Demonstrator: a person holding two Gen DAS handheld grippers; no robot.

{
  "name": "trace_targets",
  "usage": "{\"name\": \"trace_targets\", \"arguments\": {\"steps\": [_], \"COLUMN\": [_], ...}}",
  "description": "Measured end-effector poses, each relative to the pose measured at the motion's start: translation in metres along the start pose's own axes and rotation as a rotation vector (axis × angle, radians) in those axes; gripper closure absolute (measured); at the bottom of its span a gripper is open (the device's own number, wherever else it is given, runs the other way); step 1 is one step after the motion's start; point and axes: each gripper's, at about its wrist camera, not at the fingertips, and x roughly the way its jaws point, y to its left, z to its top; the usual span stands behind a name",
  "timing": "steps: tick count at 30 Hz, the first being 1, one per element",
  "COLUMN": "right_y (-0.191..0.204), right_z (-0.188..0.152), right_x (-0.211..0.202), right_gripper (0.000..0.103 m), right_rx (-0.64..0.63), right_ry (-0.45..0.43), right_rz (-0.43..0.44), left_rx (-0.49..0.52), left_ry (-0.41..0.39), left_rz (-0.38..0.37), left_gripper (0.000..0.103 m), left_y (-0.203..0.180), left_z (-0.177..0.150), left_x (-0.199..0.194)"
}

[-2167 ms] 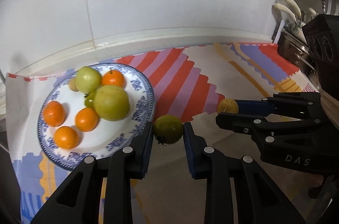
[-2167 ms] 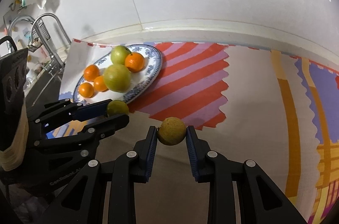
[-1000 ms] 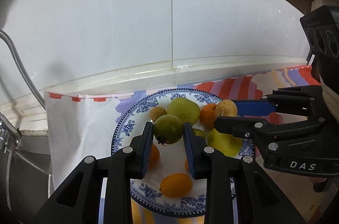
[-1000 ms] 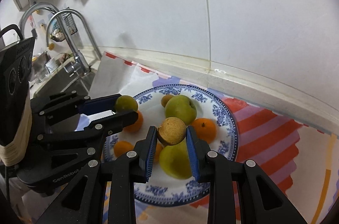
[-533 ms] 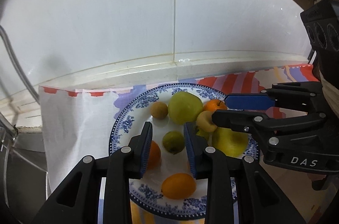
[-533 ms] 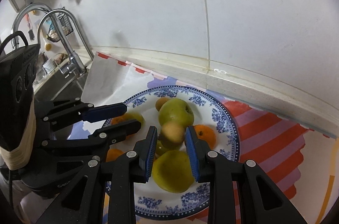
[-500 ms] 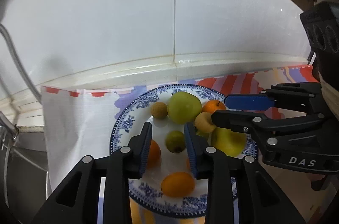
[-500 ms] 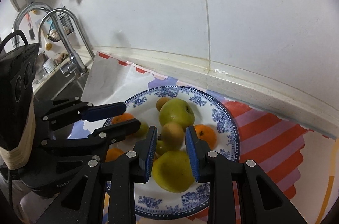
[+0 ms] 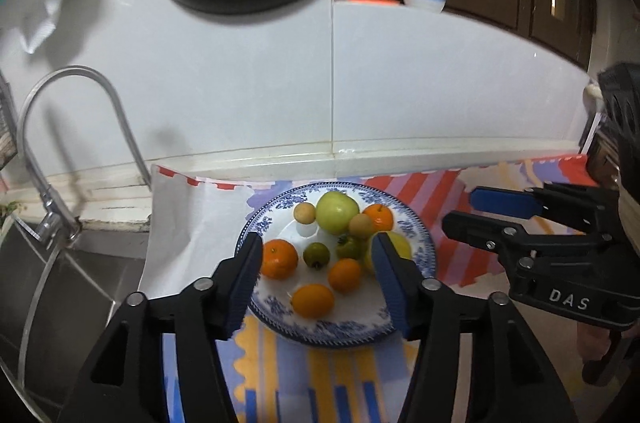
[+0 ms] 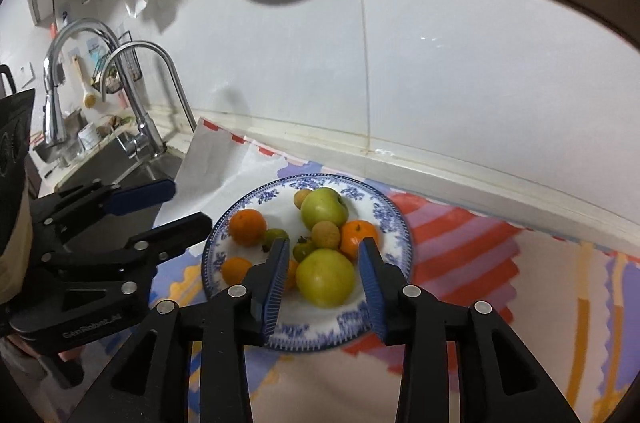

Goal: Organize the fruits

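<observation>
- Blue-padded and black-framed, the left claw (image 9: pixel 316 263) hangs above the near half of the blue-and-white plate (image 9: pixel 420 239), its jaws having just been opening, now moderately wide and gripping nothing.
- Straight ahead between its pads lies a small dark-green fruit (image 9: pixel 316 254) on the plate; an orange (image 9: pixel 279 258) sits just inside the left pad, and two more oranges (image 9: pixel 345 275) lie nearer the claw.
- Beyond the green fruit rest a large green apple (image 9: pixel 337 211), a small tan fruit (image 9: pixel 304 212) to its left and another tan fruit (image 9: pixel 361 225) to its right.
- Right claw (image 10: pixel 323 277) hovers over the same plate (image 10: pixel 394 219), jaws having just been opening to a narrow gap; a yellow-green apple (image 10: pixel 325 277) shows between the pads from above, untouched.
- Ahead of the right claw sits a rough tan fruit (image 10: pixel 326 234), flanked by an orange (image 10: pixel 358 234) on the right and a dark-green fruit (image 10: pixel 305 248) on the left.
- Each claw appears in the other's view: the right claw (image 9: pixel 472 211) off to the right of the left one, the left claw (image 10: pixel 188 203) off to the left of the right one.
- Striped cloth (image 10: pixel 460 243) covers the table under the plate; a tap (image 9: pixel 80 127) curves far left of the left claw.
</observation>
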Motion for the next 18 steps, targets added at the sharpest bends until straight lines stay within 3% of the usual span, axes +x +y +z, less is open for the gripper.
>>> {"name": "trace_targets", "arguments": {"steps": [11, 15, 18], "right_y": [0.009, 0.010, 0.009], "right_z": [-0.041, -0.058, -0.069], "right_x": [-0.095, -0.126, -0.145], "right_gripper": [0.047, 0.029, 0.026], "right_rx": [0.035, 0.083, 0.113], "right_ry": [-0.087, -0.111, -0.135], "right_rz": [-0.163, -0.195, -0.233], "left_rx": [-0.034, -0.031, -0.024], "left_ry": [-0.058, -0.078, -0.101], "left_rz": [0.006, 0.006, 0.011], "left_gripper": [0.028, 0.020, 0.017], "left_y": [-0.031, -0.040, -0.049], "left_z": [-0.022, -0.030, -0.037], "left_x": [-0.075, -0.096, -0.114]}}
